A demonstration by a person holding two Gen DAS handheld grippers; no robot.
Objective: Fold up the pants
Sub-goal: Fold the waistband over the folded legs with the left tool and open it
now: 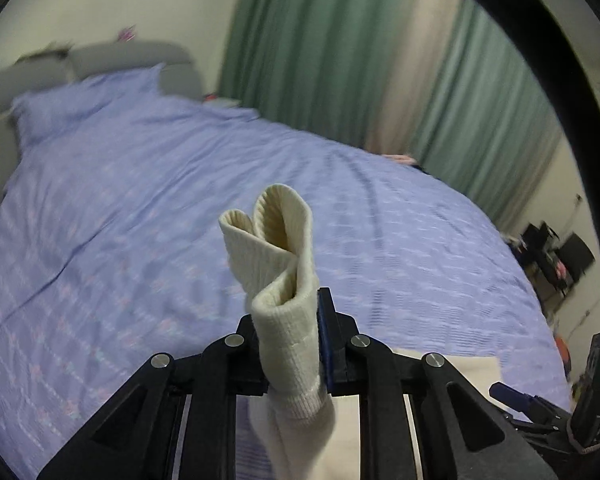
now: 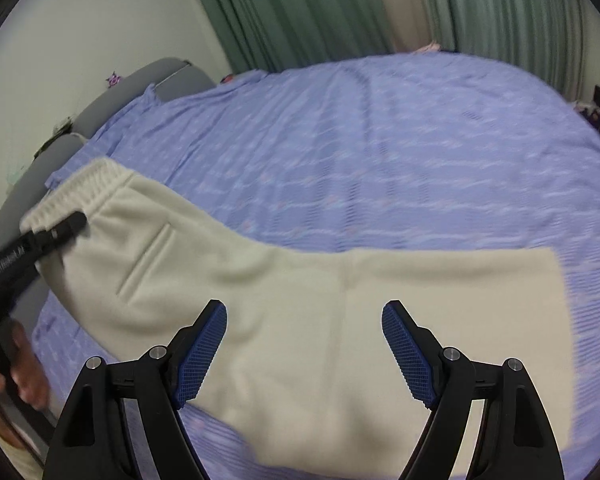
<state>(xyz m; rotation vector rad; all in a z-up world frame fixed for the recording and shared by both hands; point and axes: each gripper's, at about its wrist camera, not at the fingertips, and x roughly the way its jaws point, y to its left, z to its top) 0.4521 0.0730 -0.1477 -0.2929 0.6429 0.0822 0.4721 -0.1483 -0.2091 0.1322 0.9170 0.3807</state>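
The left gripper (image 1: 290, 340) is clamped on the ribbed waistband (image 1: 276, 264) of the cream pants (image 2: 300, 320), and only its own camera shows how: the elastic band is bunched into a doubled loop that sticks up past the fingertips, with the rest of the fabric hanging down between the black arms toward the near edge. From the right wrist view the same gripper (image 2: 74, 220) appears only as a black finger at the far left, lying against the waistband (image 2: 80, 188), with the person's hand (image 2: 16, 360) around its handle below. That view does not show whether the cloth is pinched.

The right wrist view gives the whole garment, which the left view cannot. The pants lie across the near part of the bed, on a lilac patterned bedspread (image 2: 380, 152), with the waistband lifted at the left and the cloth stretching right to a straight edge. The fabric is plain, soft-looking cream, with one slanted pocket seam near the waist and a faint vertical seam in the middle.

The right gripper (image 2: 304, 352) stands wide apart over the middle of the pants, its blue textured pads (image 2: 202, 356) holding nothing.

Green curtains (image 1: 340, 40) hang on the far side of the bed, and a grey headboard (image 2: 164, 76) runs along the far left. Both views are slightly blurred.
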